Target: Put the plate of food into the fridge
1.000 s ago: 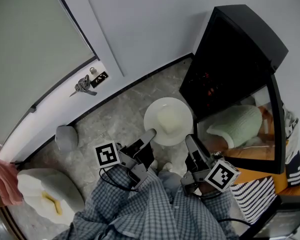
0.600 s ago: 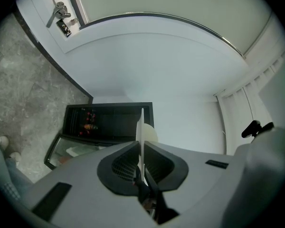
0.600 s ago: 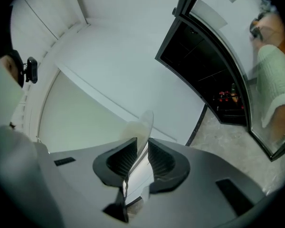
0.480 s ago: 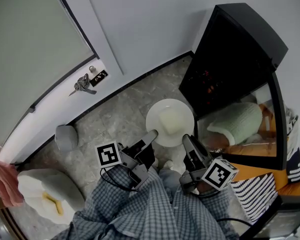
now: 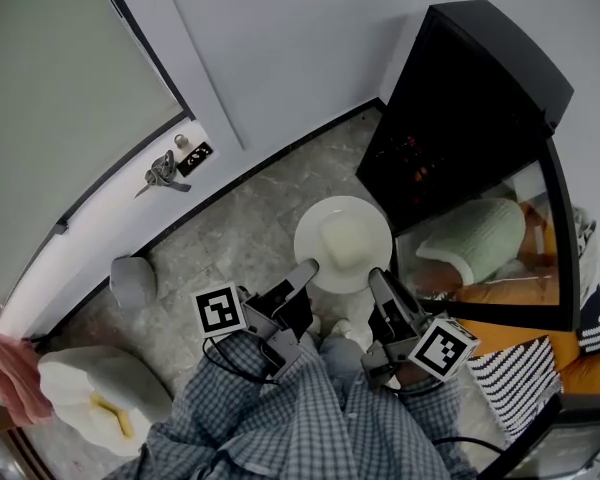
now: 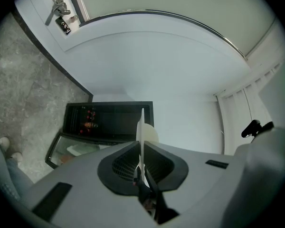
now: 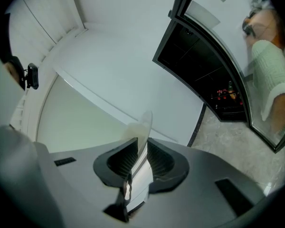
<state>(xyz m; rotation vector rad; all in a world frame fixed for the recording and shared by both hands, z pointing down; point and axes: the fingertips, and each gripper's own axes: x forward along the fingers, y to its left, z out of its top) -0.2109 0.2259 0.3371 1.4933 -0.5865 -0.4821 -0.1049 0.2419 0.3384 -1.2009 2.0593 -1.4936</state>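
Observation:
A round white plate (image 5: 325,256) carrying a pale block of food (image 5: 348,238) hangs above the stone floor, just in front of the small black fridge (image 5: 460,118). My left gripper (image 5: 308,267) is shut on the plate's near-left rim, and my right gripper (image 5: 376,275) is shut on its near-right rim. The left gripper view has the plate (image 6: 142,139) edge-on between the jaws. It stands edge-on again in the right gripper view as the plate (image 7: 143,133), clamped between the pads. The fridge's glass door (image 5: 525,258) stands open to the right, its dark inside facing the plate.
A white door with keys in its lock (image 5: 163,171) lies to the left. A grey stool-like object (image 5: 132,281) and a white rounded object (image 5: 90,393) sit on the floor at lower left. The glass door mirrors a person in a green sleeve (image 5: 475,240).
The plate and both grippers have shifted a little to the right and toward the fridge opening. Both grips are unchanged.

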